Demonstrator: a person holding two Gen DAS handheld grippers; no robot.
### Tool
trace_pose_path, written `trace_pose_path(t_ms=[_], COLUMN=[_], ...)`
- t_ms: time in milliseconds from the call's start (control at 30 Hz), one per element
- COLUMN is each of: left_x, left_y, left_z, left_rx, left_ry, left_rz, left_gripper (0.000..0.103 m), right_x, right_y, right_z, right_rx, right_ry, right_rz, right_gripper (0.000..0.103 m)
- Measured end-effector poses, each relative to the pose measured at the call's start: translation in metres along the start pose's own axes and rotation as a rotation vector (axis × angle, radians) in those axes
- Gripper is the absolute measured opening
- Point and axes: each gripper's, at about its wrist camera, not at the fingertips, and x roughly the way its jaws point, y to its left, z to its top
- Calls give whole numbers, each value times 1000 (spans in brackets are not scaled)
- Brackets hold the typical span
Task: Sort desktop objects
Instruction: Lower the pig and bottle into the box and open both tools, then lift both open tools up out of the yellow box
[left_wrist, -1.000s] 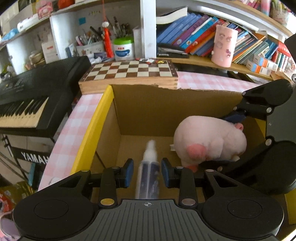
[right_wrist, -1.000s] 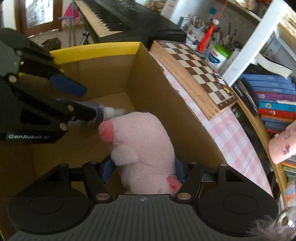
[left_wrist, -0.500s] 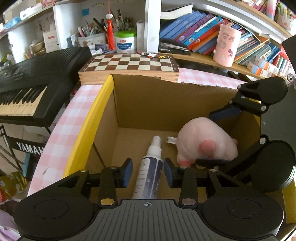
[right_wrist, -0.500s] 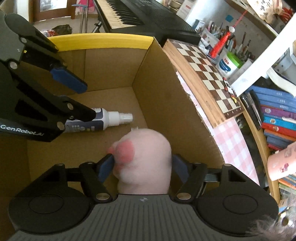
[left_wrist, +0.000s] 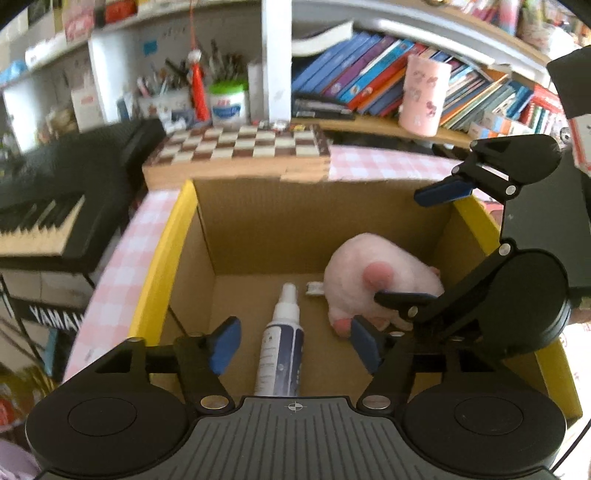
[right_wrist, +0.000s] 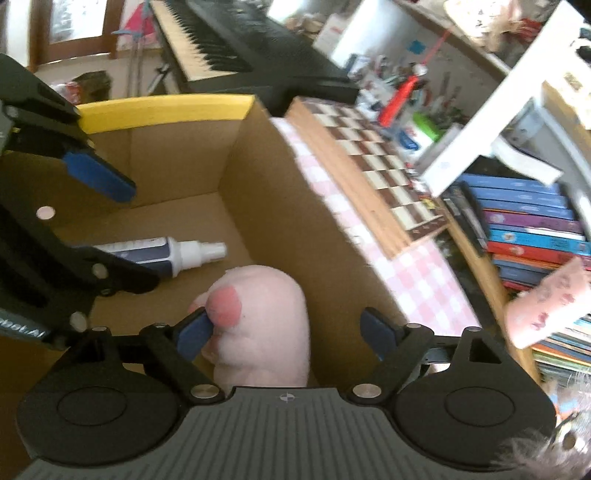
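Note:
A white and dark blue spray bottle lies flat on the floor of a cardboard box with yellow rims. My left gripper straddles it, jaws opening, both blue pads clear of the bottle. A pink plush toy rests on the box floor beside the bottle. My right gripper hangs over the plush with its jaws opening. Its left pad is close against the plush's pink foot and its right pad stands well away.
A chessboard lies just behind the box on the pink checked cloth. A black keyboard stands to the left. Shelves behind hold books, a pink cup and pen pots.
Both grippers' jaws have spread apart. The bottle has left the left gripper's pads and the plush has dropped from the right gripper's grip; both now lie on the box floor.

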Motion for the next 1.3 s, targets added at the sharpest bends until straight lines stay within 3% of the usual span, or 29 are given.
trace_pose_path(t_ms=[33,100,500,767,1067,1300], left_x=[-5,-17,-78,-125,-175,-198], left_y=[-2,-4,2,-1,-10,-6], left_z=[-2,-4,-17,-43,-88,-127], left_rx=[9,30,13,-10,-36,-51], left_ry=[-21,-84,-235,-293,-340,-302], left_rz=[24,82,97,62,52,61], left_gripper=[90,100,100,100,100,100], right_x=[-3,-10,-76,-133,-191,-210], right_y=[-1,-2,3,32,78,124], right_z=[-1,-3,-28,-48,-75,-105], right_rx=[9,36,332,427,534,679], right_ry=[-5,-13,-106,-179,-236,-205], right_rz=[-13,-29,-111,-176,-269,-275], right_gripper=[86,86,92,92,93,93])
